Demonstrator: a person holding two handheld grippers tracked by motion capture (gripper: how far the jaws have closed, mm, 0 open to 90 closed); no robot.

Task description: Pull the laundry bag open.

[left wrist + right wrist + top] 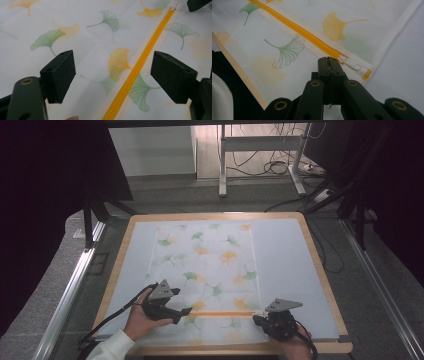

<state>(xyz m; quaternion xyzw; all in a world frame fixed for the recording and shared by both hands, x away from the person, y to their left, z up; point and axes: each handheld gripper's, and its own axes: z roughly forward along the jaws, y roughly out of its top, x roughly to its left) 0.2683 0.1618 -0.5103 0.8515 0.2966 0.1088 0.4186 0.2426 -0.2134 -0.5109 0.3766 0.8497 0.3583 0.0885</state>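
Near the table's (320, 270) front edge, right gripper (329, 60) clenched at the zipper pull (352, 63), maybe gripping bare fabric; left gripper (112, 75) released, so the ginkgo-print mesh bag (210, 265) may bunch.

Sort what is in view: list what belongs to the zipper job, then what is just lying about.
In the job:
ginkgo-print bag
orange zipper
white zipper pull
left gripper, open
right gripper, shut

Lying about:
cables on the floor
metal stand

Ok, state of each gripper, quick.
Left gripper: open, over the zipper, holding nothing.
Right gripper: shut, by the zipper pull; whether it pinches fabric cannot be told.
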